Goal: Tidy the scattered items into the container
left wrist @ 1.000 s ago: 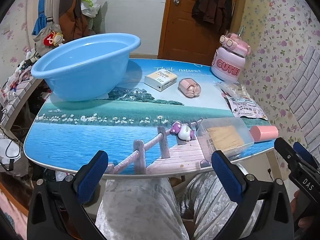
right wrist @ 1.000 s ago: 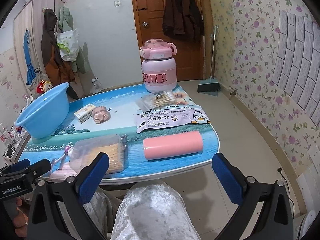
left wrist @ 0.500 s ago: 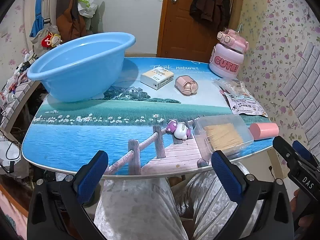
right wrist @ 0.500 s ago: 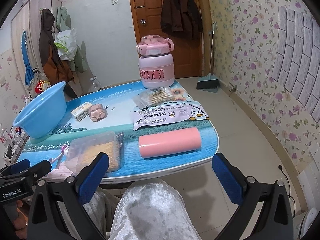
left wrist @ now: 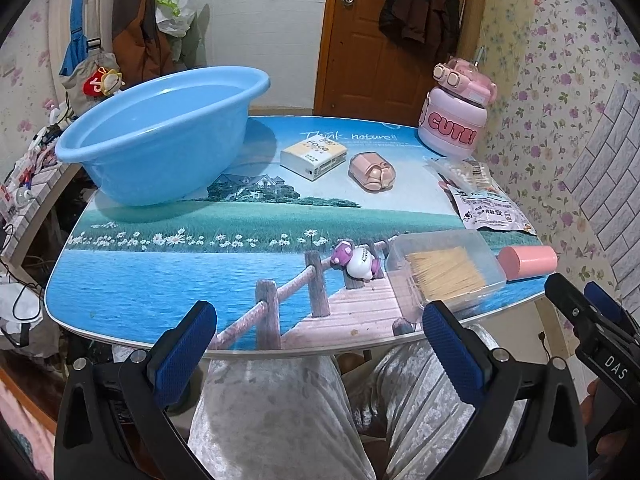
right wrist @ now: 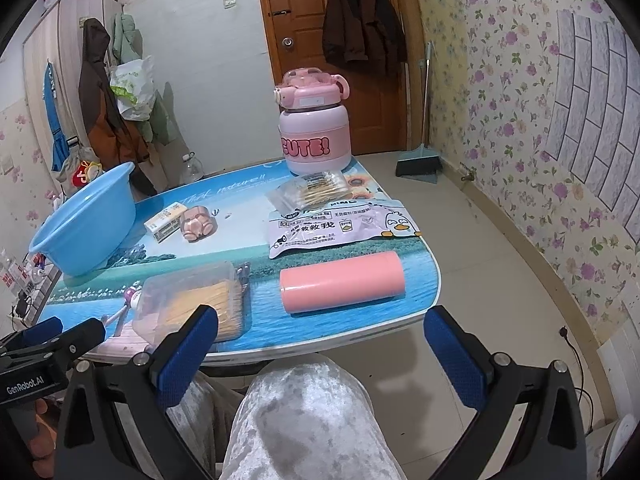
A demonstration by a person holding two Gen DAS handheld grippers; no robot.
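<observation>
A light blue basin [left wrist: 160,136] [right wrist: 86,220] stands empty at the table's far left. Scattered on the table are a tissue pack [left wrist: 313,157], a pink toy [left wrist: 373,171], a small purple-and-white figurine [left wrist: 358,263], a clear box of toothpicks [left wrist: 442,272] [right wrist: 192,300], a pink cylinder [right wrist: 342,282], a white printed pouch [right wrist: 340,230], a cotton swab bag [right wrist: 314,192] and a pink "CUTE!" jug [right wrist: 314,142]. My left gripper [left wrist: 320,344] hangs open before the table's near edge, holding nothing. My right gripper [right wrist: 320,346] is open too, below the near edge by the pink cylinder.
The table [left wrist: 160,280] has a printed lake scene. A person's grey-trousered legs [left wrist: 280,412] sit under its near edge. Coats hang at the wooden door [right wrist: 360,60] and on the left wall. A broom and dustpan [right wrist: 420,160] lean against the floral wall.
Both grippers have risen a little and the views tilted, so the table sits lower in the frames. Nothing on the table has moved. Both stay open.
</observation>
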